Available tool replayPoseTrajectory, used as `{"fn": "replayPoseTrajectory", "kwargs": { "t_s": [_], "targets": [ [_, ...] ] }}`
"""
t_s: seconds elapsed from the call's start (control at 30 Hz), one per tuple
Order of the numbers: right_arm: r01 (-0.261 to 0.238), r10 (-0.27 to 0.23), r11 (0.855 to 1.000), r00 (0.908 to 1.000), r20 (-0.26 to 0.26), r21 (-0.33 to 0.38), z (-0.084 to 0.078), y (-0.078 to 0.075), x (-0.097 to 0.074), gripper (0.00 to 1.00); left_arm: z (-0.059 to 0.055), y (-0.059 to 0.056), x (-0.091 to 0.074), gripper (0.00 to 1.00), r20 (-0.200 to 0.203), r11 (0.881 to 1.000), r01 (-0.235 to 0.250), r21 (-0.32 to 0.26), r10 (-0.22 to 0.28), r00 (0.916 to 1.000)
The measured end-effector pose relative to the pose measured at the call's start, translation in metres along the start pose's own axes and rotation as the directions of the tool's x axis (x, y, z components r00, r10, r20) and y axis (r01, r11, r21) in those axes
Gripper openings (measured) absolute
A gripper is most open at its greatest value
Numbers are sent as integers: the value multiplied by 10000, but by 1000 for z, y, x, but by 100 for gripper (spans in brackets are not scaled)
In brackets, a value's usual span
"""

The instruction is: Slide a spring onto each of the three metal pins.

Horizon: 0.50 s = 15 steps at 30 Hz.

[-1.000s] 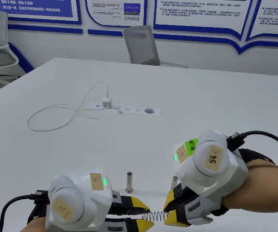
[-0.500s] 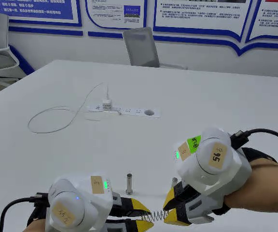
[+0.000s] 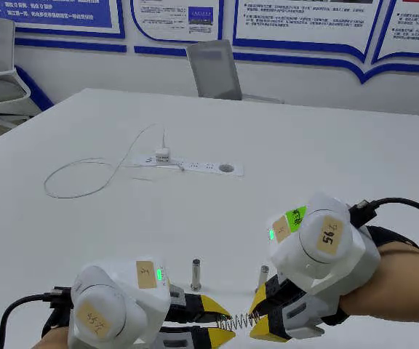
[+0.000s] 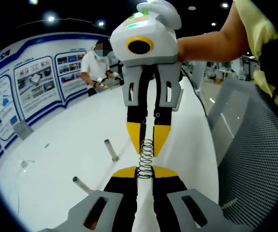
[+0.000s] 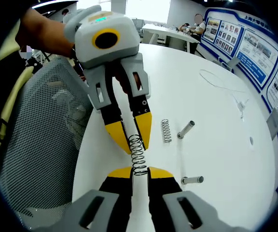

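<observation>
**SPRING HELD AT BOTH ENDS; NO PIN YET FITTED**

One spring (image 3: 238, 320) is found clamped at both ends, low in the centre of the head view. One end is pinched in the narrowed jaws of the left gripper (image 3: 222, 324) and the other in the narrowed jaws of the right gripper (image 3: 257, 318). The spring is carried level, just above the table (image 3: 282, 145).

Compared with a second ago, the right gripper has been drawn slightly towards the lower right of the frame. The spring appears a little longer between the tips, though at this size the stretch cannot be confirmed. The second pin (image 3: 263, 276), previously half hidden behind that gripper, is now exposed. The first pin (image 3: 196, 274) stands upright to its left, and both are bare. It is judged that one end must be released and the spring turned upright before either pin can be threaded.

A second spring (image 5: 166, 130) is seen lying on the table in the right gripper view, just beside a pin. A power strip (image 3: 195, 166) and its white cable (image 3: 86, 178) lie well apart, at centre left, and obstruct nothing. The bulk of the right gripper, standing close over the second pin, is judged the chief obstruction.
</observation>
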State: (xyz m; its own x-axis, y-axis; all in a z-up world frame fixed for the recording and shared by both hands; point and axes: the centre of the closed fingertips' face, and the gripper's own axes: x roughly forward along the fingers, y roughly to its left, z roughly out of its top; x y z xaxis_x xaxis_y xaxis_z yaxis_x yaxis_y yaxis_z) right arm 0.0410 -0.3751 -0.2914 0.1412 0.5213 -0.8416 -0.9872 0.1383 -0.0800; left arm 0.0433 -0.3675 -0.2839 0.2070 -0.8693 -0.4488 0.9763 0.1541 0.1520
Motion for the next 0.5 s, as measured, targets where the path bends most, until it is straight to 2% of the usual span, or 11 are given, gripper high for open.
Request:
{"fn": "replayPoseTrajectory", "kwargs": {
  "t_s": [0.5],
  "targets": [
    [6,-24,9998,9968,803,220,25,-1,-12,12,-3,4,0,10,110,9996,-55,-291,58,9999]
  ]
}}
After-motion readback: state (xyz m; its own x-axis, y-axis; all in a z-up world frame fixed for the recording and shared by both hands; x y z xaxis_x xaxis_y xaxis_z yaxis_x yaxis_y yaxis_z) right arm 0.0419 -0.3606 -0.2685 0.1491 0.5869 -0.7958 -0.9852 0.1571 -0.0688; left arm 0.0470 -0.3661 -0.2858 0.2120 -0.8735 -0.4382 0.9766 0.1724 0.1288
